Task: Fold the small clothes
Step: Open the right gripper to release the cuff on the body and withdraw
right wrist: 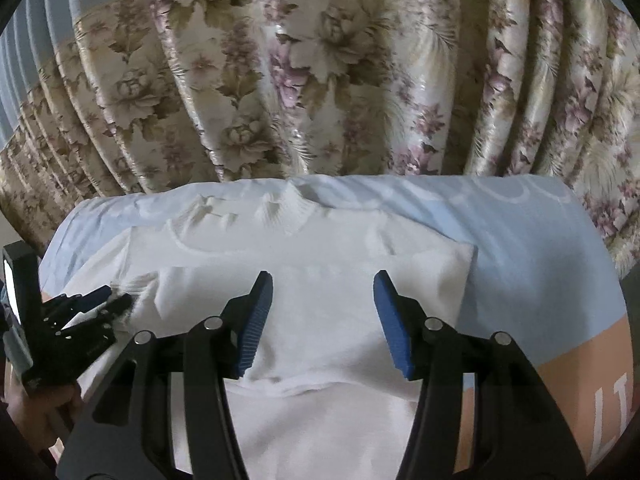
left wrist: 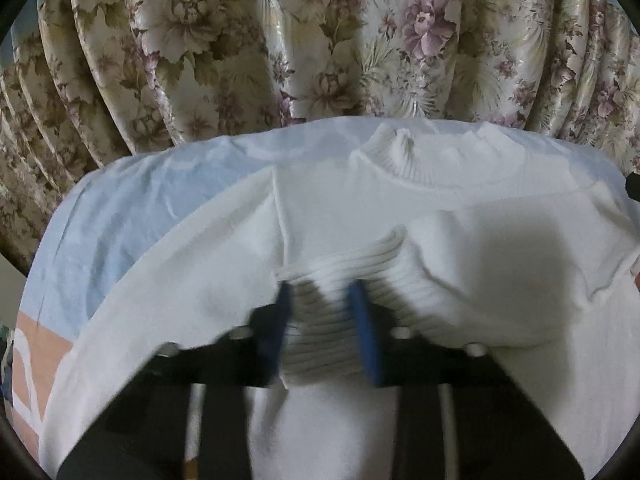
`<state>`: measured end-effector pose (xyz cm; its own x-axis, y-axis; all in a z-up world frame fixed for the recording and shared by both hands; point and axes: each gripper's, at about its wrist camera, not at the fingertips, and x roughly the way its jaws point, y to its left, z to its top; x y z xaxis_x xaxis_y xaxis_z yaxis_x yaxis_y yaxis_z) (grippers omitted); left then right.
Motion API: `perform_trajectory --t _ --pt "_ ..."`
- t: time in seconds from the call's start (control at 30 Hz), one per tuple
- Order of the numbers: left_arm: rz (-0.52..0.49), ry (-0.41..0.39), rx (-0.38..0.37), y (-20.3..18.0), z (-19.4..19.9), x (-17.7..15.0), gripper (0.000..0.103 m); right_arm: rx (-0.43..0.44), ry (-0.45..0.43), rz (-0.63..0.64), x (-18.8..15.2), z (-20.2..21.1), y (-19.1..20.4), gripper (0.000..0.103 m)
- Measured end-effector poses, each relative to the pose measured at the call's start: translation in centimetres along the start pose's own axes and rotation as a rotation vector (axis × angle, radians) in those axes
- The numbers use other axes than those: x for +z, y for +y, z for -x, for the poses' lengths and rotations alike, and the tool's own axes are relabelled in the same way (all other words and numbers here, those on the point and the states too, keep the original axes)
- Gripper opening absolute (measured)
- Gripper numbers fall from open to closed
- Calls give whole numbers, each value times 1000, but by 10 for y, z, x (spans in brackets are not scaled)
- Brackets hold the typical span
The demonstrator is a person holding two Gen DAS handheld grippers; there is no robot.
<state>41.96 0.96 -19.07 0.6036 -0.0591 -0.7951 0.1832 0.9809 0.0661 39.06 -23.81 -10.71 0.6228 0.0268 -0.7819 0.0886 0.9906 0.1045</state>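
- I count one white sweater (left wrist: pixel 400 208), lying centre frame.
- Two grippers: left gripper (left wrist: pixel 326 300) at lower centre of its own view, right gripper (right wrist: pixel 323 300) likewise.
- One floral curtain (right wrist: pixel 320 80) across the top.
- One blue bedsheet (right wrist: pixel 540 248) at right.

The only lettering I can make out is on the bed sheet (right wrist: pixel 580 380), seen from my right wrist camera. At the near right edge, large white capitals stand on the peach-coloured band (right wrist: pixel 576 396) of the sheet. The visible strokes (right wrist: pixel 614 412) read as "LI", though the view cuts them off, so the word is incomplete. I find no other readable text, label, brand or number.
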Motion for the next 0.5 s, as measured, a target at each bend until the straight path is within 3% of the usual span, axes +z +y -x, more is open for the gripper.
perform_trajectory --t 0.1,0.17,0.3,0.5 --pt "-38 -43 68 2 9 6 4 0 4 -4 -2 -3 -2 54" --pt "-43 -66 140 11 10 13 4 1 6 1 -4 -4 -2 54" --pt "-126 -46 185 15 1 10 4 -8 16 20 -10 -8 0 54" --pt "-81 -43 138 19 9 -2 5 -50 51 28 -25 -15 -8 54"
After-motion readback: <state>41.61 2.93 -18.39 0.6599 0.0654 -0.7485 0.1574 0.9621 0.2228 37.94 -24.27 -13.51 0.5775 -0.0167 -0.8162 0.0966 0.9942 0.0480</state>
